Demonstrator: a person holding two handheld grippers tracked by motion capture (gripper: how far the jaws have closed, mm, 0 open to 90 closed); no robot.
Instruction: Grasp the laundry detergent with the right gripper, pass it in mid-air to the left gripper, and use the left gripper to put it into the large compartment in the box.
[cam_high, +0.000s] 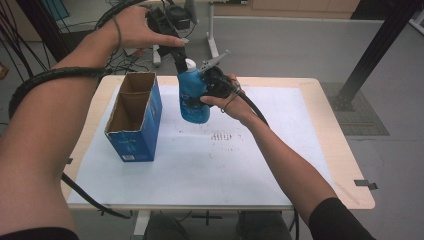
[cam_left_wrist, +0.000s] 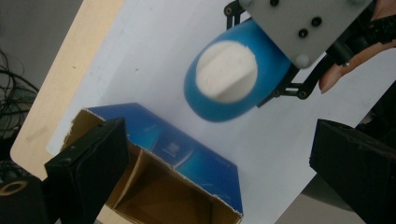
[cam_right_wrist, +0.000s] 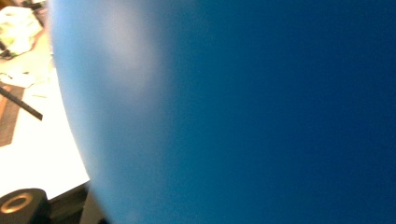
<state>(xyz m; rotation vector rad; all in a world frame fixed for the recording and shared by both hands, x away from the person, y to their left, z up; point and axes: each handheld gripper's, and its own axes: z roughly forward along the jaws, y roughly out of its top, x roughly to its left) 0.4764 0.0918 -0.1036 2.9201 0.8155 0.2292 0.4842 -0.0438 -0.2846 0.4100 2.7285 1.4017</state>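
Your right gripper (cam_high: 204, 91) is clamped on the blue bottle (cam_high: 193, 97), held upright in mid-air just above centre of the high view, w/ its white cap (cam_high: 190, 63) up; the bottle's blue wall sits hard against the right gripper view's lens, so the grip looks deep and firm; don't squeeze more. The open blue carton (cam_high: 134, 116) stands at centre-left, two cardboard compartments, mouth up. Your left gripper (cam_high: 176, 47) hovers top centre, right over the cap; in the left gripper view its jaws stand spread, nothing between them, cap (cam_left_wrist: 226, 70) in upper middle. Judging by this, the bottle goes into the carton; keep it vertical, line it over one compartment, lower straight; steady the carton wall w/ the left if it shifts.
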